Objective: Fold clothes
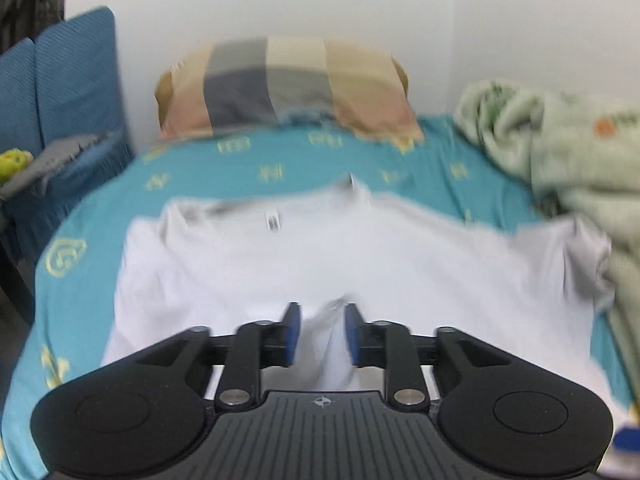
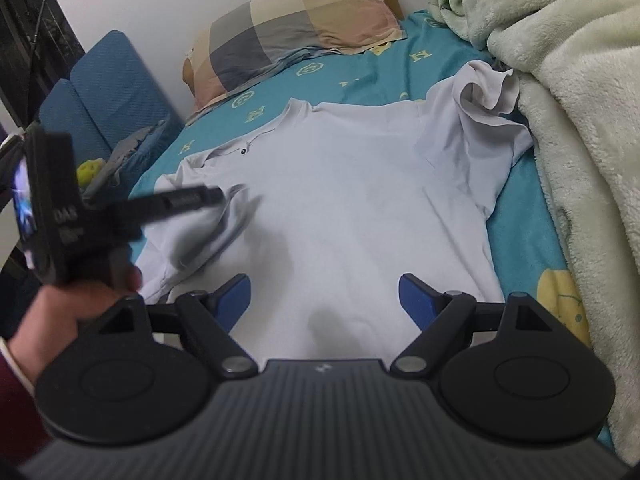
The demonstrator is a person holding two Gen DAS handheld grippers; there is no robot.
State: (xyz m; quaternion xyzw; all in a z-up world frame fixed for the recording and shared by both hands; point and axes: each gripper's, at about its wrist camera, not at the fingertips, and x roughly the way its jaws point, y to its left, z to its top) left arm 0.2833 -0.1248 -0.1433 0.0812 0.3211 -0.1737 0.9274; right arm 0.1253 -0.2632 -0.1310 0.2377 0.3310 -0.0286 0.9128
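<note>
A white short-sleeved shirt [image 2: 352,184] lies spread on the teal bed sheet [image 2: 360,68], collar toward the pillow. In the left wrist view the shirt [image 1: 360,248] is blurred, and my left gripper [image 1: 320,332] has its blue pads close together on a raised fold of the shirt's cloth. In the right wrist view my left gripper [image 2: 216,196] shows side-on at the shirt's left sleeve, pinching the cloth. My right gripper [image 2: 324,300] is open and empty, hovering over the shirt's lower middle. The right sleeve [image 2: 484,92] is crumpled against the blanket.
A checked pillow [image 2: 296,28] lies at the head of the bed. A fluffy pale green blanket [image 2: 580,128] is heaped along the right side. A blue upholstered chair [image 2: 108,92] with grey cloth and a yellow toy [image 2: 88,172] stands left of the bed.
</note>
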